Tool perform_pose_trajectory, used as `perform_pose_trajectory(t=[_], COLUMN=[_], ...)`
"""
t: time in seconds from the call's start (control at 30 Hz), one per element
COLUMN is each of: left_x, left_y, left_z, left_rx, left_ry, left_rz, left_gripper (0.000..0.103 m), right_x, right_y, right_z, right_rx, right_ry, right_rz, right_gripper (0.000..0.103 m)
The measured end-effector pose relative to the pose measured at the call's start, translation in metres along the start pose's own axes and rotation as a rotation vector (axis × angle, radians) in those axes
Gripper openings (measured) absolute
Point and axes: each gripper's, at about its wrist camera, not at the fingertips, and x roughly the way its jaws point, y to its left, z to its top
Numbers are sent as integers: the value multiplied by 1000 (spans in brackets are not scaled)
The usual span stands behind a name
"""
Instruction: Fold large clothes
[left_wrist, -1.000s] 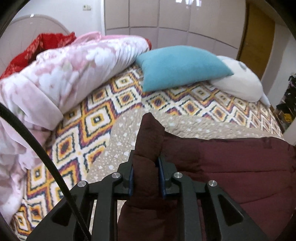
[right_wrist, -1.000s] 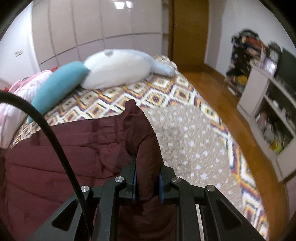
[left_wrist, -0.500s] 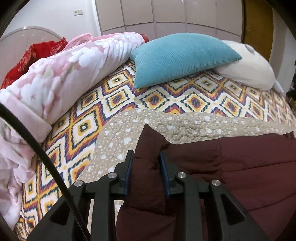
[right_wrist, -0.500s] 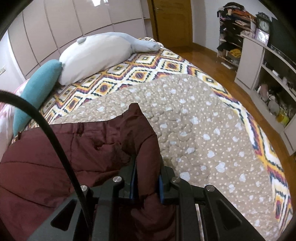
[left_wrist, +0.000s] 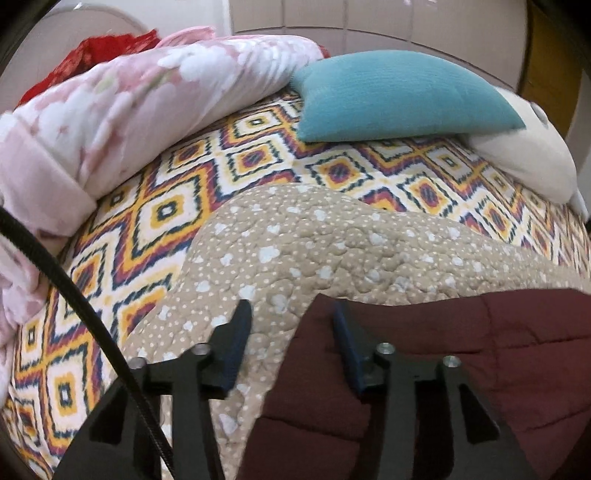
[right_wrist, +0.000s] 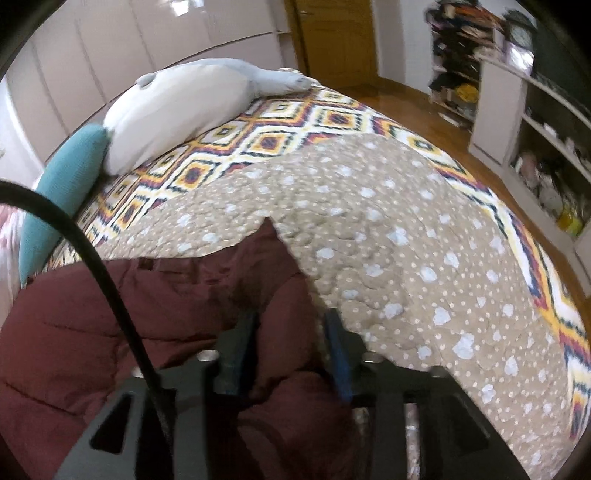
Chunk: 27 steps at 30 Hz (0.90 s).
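Maroon padded coat (left_wrist: 480, 369), one, flat on the tan quilt (left_wrist: 332, 251) over the patterned bed (left_wrist: 258, 162). I have both grippers at its far edge: left gripper (left_wrist: 291, 332) opening, a coat corner between the jaws but unpressed; right gripper (right_wrist: 291, 332) opening, a loose coat fold between its jaws. I judge one fold laid; further folds remain. Count: one teal pillow (left_wrist: 399, 96), one white plush (right_wrist: 177, 110), one pink duvet (left_wrist: 129, 110).
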Motion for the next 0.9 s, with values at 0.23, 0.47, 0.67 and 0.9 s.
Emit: perform_pose_trajectory(t=[0.23,0.47,0.67,0.9], left_x=[-59,-163,-241,-305], left_y=[21,57,78,84], left_z=[-4,-21,-80,-196], left_rx=[13,-21,-4,82], left_ry=[-20,-77,-102,-105], left_rz=[8,-19,-83,-135], left_gripper=[58,58,59,62], right_x=[2,-104,-188,-223], right_y=[-32,-36,-55,-18], right_z=[-2,15,11,-35], right_rx=[157,56,42,-48], right_ry=[20,-120,-183,-34], right_rz=[102,-44,-32,274], right_gripper=[74,75,75,25])
